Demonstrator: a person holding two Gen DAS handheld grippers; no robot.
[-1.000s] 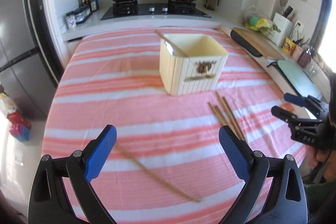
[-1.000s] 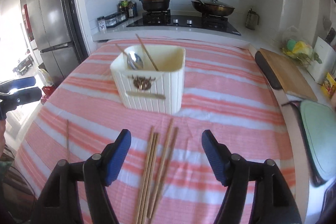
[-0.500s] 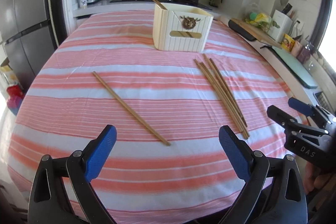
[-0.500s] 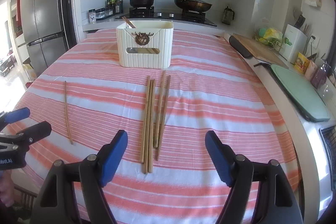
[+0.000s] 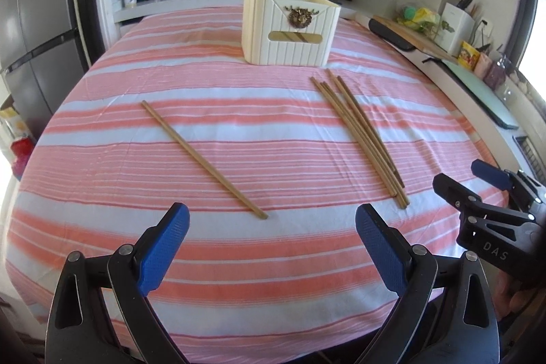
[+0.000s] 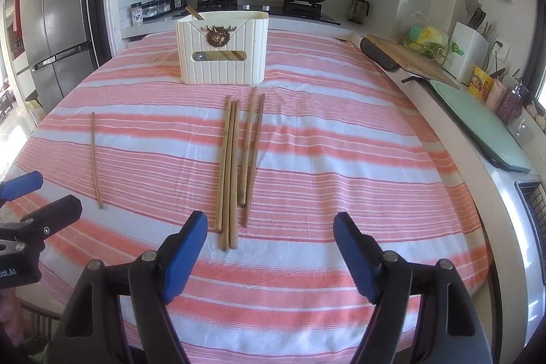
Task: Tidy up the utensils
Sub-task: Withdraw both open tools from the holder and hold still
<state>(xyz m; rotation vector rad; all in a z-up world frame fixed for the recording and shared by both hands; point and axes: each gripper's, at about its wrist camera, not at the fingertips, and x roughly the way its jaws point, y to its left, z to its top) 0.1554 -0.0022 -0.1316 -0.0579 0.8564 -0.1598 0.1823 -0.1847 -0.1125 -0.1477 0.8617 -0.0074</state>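
Left gripper [image 5: 271, 222]: jaws wide, empty, above worktop [image 5: 102, 159] edge; single chopstick [image 5: 204, 159] just ahead.
Right gripper [image 6: 270, 232]: agape, empty; chopstick bundle [image 6: 239, 166] ahead.
Chopsticks: thin, stiff, light, smooth, likely prone to rolling; best pinched mid-length.
Destination: cream utensil holder [image 6: 223, 52], beyond.

A striped tablecloth [image 5: 273, 159] bears a cream utensil box [image 5: 290, 29], one lone chopstick [image 5: 204, 159] and apparently five bunched chopsticks [image 5: 361, 135].
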